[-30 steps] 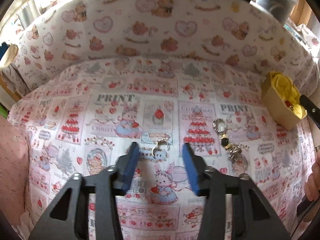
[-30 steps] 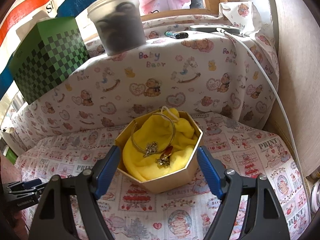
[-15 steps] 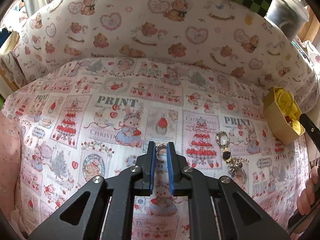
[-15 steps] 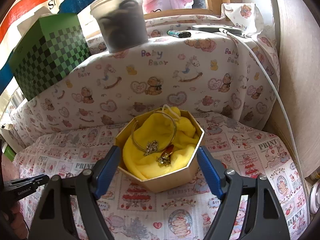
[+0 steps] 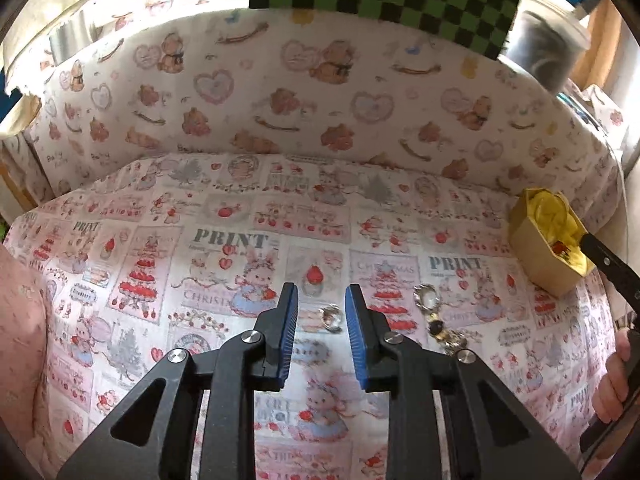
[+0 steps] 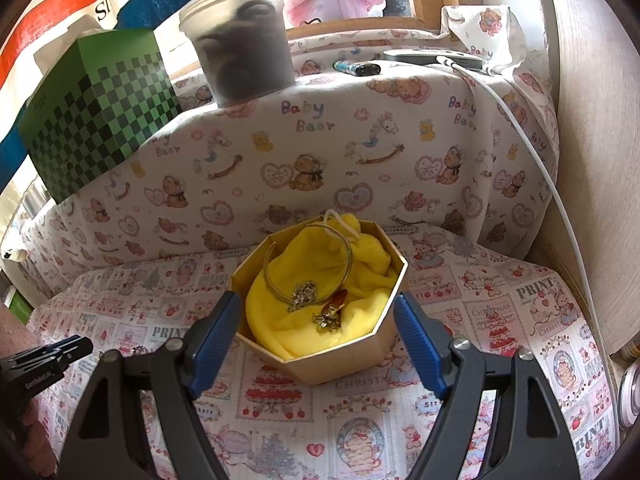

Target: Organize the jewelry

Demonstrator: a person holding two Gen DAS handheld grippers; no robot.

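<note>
The left gripper points down at the printed cloth, and its jaws are opening. A small silver ring lies on the cloth between the two blue pads, closer to the right-hand one, with a gap on both sides, so nothing is gripped. Just to the right of that gripper, outside its jaws, a keychain-like piece with a clear oval charm and a dark, gold-toned cluster below it lies on the same cloth.

The right gripper hovers with its jaws spread wide on either side of the near corner of the gold octagonal box, the pads apart from the box walls (released, holding nothing). Inside the box a yellow pouch carries a thin bangle, a small silvery piece and an amber-and-gold brooch. In the left wrist view the same box sits at the far right of the cloth, well apart from the ring.
</note>
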